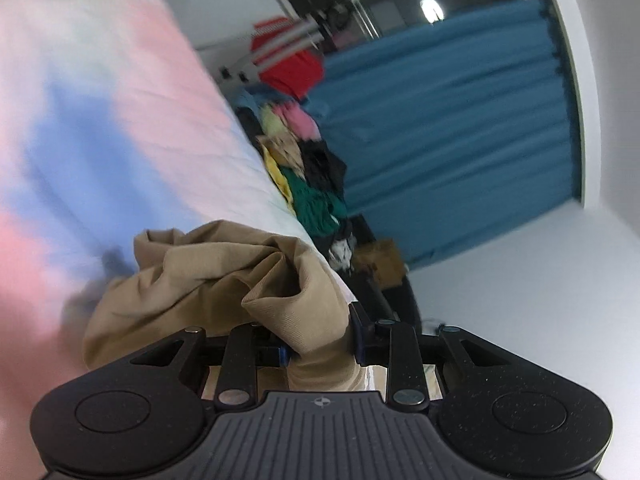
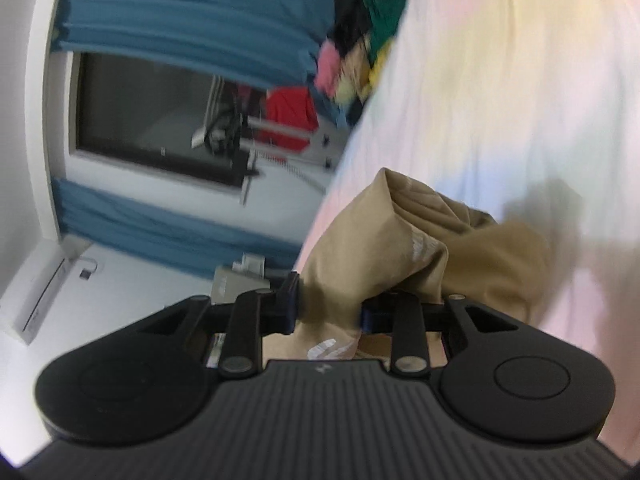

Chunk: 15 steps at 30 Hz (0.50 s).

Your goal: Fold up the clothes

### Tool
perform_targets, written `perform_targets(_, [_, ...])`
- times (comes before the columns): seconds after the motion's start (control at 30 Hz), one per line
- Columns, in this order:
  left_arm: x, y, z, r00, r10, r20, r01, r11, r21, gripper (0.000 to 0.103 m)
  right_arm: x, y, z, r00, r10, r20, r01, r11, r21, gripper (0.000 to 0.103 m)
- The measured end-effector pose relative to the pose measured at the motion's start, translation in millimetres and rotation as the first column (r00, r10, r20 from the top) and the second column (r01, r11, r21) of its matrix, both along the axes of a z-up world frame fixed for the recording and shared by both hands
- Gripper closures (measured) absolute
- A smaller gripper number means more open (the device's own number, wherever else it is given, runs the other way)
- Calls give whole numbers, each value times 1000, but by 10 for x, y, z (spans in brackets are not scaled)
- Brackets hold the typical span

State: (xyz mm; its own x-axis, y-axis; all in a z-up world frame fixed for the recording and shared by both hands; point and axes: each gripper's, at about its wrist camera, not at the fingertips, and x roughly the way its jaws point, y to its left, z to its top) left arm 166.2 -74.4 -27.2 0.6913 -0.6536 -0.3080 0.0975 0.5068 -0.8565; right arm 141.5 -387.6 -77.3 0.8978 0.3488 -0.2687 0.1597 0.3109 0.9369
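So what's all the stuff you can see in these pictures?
Tan garment: one, bunched, on the bed, pinched by both grippers.
Bed sheet: one, pastel pink, blue and yellow, under it.
Clothes pile: one heap, pink, yellow, green and black, at the bed's far edge.
Curtains: blue, by the window.
Red garment: one, hanging behind the pile.
Left gripper: black, shut on the garment.
Right gripper: black, shut on it too.

Tan garment; pastel pink-blue-yellow tie-dye sheet; teal curtain; red clothing; black grippers.
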Motion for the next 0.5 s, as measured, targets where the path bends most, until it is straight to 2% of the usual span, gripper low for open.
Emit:
perform_targets(0.13, [677,-973,217,999,-48,25,45,994,101,74,505,-688,138,995,-95,-9,94,993,-68,71])
perform_targets(0.27, [1330,-1899,242,994,-109,21,105,986,130,74,975,-1315,233,981,-191,25,193,969,-155,71])
perform_targets(0.37, [1570,-2339,72,990,-139,34,135,984,117,74,1214,-1666,192,968,-244,56,250,948,-197,71])
perform_targets(0.43, [1684,-2547,-115,986,-162,43,157,981,110,74,1235,-1771,2,962,-267,65,274,935,-224,71])
perform_targets(0.5, [1749,-2630,-374,980,-194,39,186,971,148,74,1195,-1819,-283,960,-279,36,279,931,-233,71])
